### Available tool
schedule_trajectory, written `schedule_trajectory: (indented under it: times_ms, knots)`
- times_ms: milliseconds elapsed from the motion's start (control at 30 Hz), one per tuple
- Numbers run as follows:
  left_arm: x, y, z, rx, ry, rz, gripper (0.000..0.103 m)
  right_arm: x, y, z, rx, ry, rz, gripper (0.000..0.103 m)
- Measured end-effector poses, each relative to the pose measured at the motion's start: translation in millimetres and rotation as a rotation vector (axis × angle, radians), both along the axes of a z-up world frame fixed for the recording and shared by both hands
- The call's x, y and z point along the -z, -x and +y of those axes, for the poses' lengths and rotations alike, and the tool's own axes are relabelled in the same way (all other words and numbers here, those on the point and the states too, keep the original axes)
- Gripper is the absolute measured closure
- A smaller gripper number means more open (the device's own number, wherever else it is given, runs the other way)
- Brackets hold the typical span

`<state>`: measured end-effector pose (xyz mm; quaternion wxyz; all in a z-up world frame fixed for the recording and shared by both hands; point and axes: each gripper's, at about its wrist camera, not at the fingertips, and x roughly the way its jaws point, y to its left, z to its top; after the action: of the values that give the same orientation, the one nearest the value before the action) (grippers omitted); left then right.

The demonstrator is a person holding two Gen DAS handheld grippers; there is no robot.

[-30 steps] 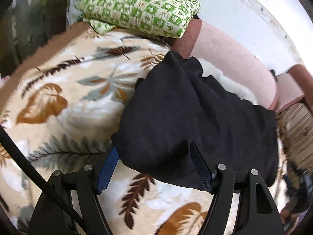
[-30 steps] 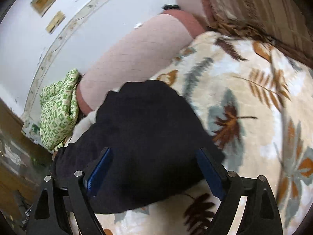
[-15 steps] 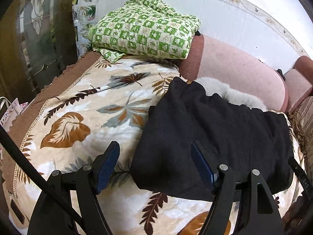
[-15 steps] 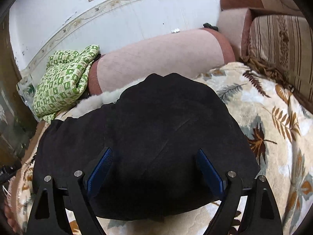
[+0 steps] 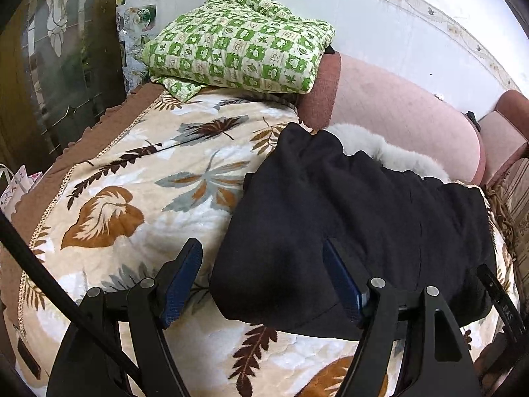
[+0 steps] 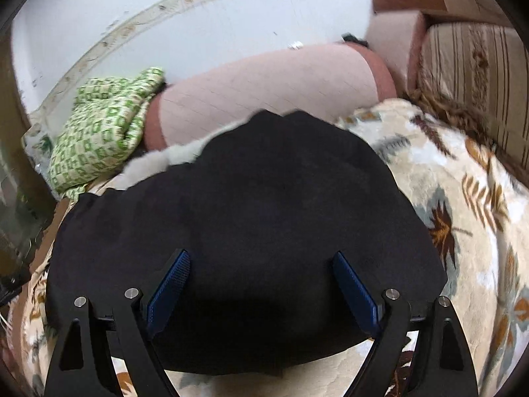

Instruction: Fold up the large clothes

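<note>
Comparing with 1 s ago, both grippers, left gripper (image 5: 261, 278) and right gripper (image 6: 261, 284), are seen backed off, spread and empty, black coat (image 5: 357, 218) left folded on the leaf-print blanket (image 5: 132, 178), fold judged near done.

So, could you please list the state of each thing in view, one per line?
left gripper: open, holding nothing
right gripper: open, holding nothing
black coat: folded into a bundle, lying on the blanket
grey fur trim: sticking out at the coat's far edge
green checked quilt: folded, resting at the head end
leaf-print blanket: spread flat
</note>
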<state>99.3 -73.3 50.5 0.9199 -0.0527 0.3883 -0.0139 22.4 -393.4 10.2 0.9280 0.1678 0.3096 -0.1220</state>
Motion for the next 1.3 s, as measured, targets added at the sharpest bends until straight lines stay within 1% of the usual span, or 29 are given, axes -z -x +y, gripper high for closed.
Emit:
schedule_trajectory:
  times_ms: [167,233,300,367,400,467,500,567,600,633,700,733,767,800,833,867,900,967,1033,1100,1167,1233,1300]
  knots:
    - [2,-2,0,0.005,0.011,0.006,0.029,-10,-1,31,-0.060,0.114,-0.032,0.012]
    - [3,-4,2,0.005,0.021,0.012,0.029,-10,-9,40,-0.078,0.155,-0.026,0.012]
    - [4,-5,3,0.006,0.030,0.018,0.029,-8,-21,41,-0.068,0.185,-0.008,0.012]
    - [4,-6,3,0.007,0.036,0.019,0.029,0,-34,36,-0.064,0.180,0.023,0.012]
    - [3,-6,3,0.008,0.037,0.018,0.029,10,-45,30,-0.064,0.163,0.065,0.007]
    - [4,-6,4,0.006,0.037,0.018,0.029,25,-59,24,-0.074,0.149,0.101,0.001]
    - [4,-7,5,0.005,0.040,0.017,0.029,28,-63,25,-0.076,0.170,0.114,0.001]
    - [4,-8,7,-0.004,0.043,0.017,0.029,21,-66,33,-0.076,0.229,0.138,0.001]
    - [3,-10,9,-0.010,0.045,0.018,0.029,12,-65,39,-0.078,0.235,0.123,0.001]
    - [3,-13,14,-0.026,0.050,0.021,0.029,1,-62,45,-0.100,0.222,0.084,0.001]
    - [3,-19,26,-0.067,0.074,0.025,0.029,-17,-62,66,-0.166,0.217,0.020,0.002]
    - [3,-22,34,-0.090,0.092,0.028,0.029,-21,-64,75,-0.200,0.223,0.008,0.003]
    - [4,-23,40,-0.106,0.107,0.031,0.029,-26,-70,90,-0.263,0.225,0.004,0.009]
    - [4,-26,48,-0.127,0.127,0.038,0.029,-27,-80,105,-0.335,0.218,0.016,0.026]
    - [4,-27,54,-0.140,0.142,0.040,0.029,-25,-92,120,-0.392,0.213,0.042,0.037]
    - [5,-28,60,-0.154,0.157,0.041,0.029,-23,-103,131,-0.423,0.217,0.066,0.057]
    - [5,-29,65,-0.170,0.173,0.043,0.029,-19,-117,145,-0.451,0.228,0.083,0.065]
    - [6,-30,71,-0.182,0.187,0.043,0.029,-17,-139,168,-0.467,0.258,0.077,0.065]
    - [6,-33,74,-0.184,0.194,0.048,0.028,-12,-167,185,-0.492,0.238,0.098,0.064]
    - [7,-34,77,-0.189,0.197,0.052,0.028,-1,-200,201,-0.497,0.222,0.159,0.064]
    - [8,-35,79,-0.190,0.201,0.056,0.028,14,-230,212,-0.472,0.259,0.228,0.064]
    - [9,-35,78,-0.186,0.202,0.056,0.028,28,-254,211,-0.446,0.266,0.277,0.061]
    - [9,-35,75,-0.180,0.191,0.050,0.028,29,-259,204,-0.432,0.226,0.294,0.061]
